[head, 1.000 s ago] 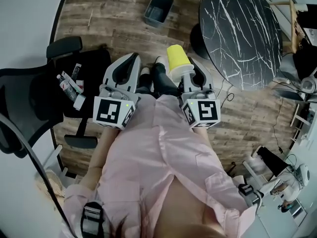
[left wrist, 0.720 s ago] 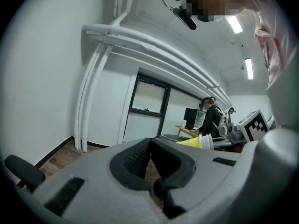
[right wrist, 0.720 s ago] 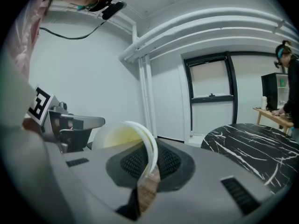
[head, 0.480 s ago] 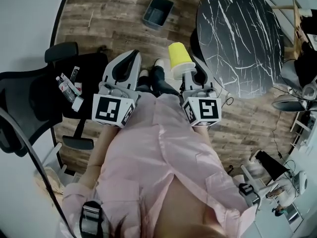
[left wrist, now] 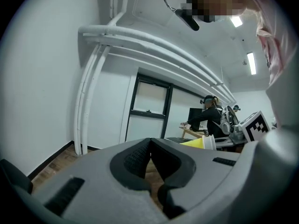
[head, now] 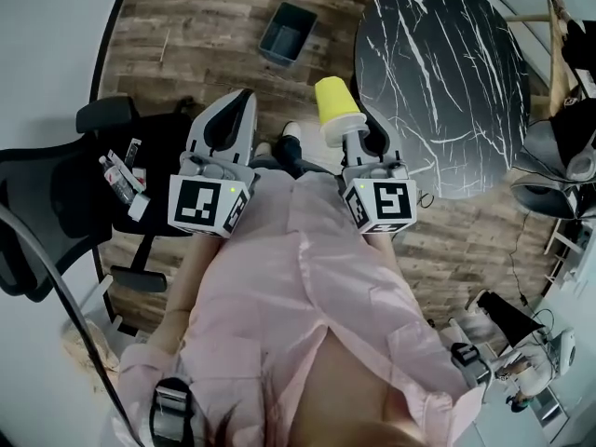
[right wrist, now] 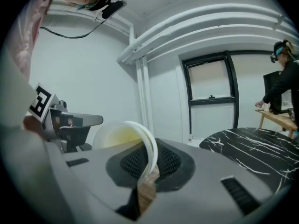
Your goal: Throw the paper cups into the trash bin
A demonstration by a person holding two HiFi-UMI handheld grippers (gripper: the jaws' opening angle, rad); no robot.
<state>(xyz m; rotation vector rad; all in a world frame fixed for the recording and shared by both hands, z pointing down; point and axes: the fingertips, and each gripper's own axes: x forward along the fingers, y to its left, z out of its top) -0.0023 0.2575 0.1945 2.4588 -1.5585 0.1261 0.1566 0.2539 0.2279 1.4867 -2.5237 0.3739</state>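
Observation:
A yellow paper cup (head: 335, 110) is pinched by its rim in my right gripper (head: 358, 138), tipped on its side above the wooden floor. In the right gripper view the cup's white rim (right wrist: 148, 148) runs between the two ribbed pads, and the right gripper (right wrist: 148, 169) is shut on it. My left gripper (head: 231, 117) hovers beside it at the left, apart from the cup. Seen from the left gripper view, the left gripper (left wrist: 150, 164) is shut with nothing between its pads, and the yellow cup (left wrist: 198, 143) shows off to the right. The dark trash bin (head: 287, 33) stands on the floor farther ahead.
A round black marble table (head: 438, 73) stands to the right, close to the right gripper. A black office chair (head: 56, 194) and a dark seat with small items (head: 126, 180) are at the left. Another person works at a desk (right wrist: 282, 85) in the background.
The bin and the table have slid slightly left in the head view as the person shifts. The right gripper keeps its hold on the cup; the left stays shut.

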